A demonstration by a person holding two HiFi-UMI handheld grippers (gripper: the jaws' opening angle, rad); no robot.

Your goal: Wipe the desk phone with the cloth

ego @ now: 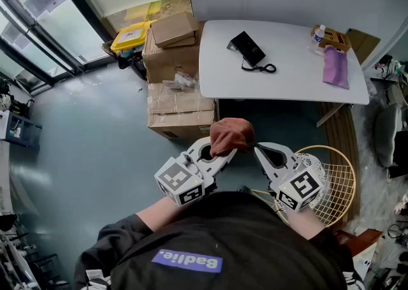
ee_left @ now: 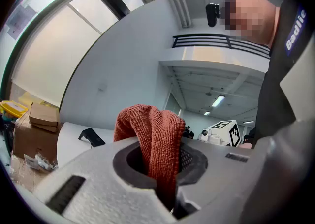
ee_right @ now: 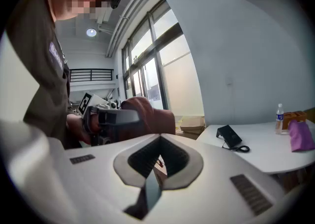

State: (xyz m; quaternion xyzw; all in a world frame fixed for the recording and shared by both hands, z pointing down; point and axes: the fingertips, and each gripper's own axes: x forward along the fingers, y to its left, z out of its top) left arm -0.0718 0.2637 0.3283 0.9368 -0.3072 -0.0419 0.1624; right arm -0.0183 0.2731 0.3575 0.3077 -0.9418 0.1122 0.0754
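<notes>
The left gripper (ego: 223,157) pinches only a fold of the cloth (ego: 231,134), the right gripper (ego: 258,150) is closed empty, so rubbing the phone (ego: 247,48) at twelve o'clock may pull the cloth loose.

Phone (ego: 247,48) on table (ego: 287,85) (boxes (ego: 178,107) left), bottle (ego: 317,35) far right.

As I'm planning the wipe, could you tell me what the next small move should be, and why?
Probably bring the left hand-held gripper forward toward the desk phone: its jaws are shut on the cloth, but the phone sits apart on the white table.
</notes>
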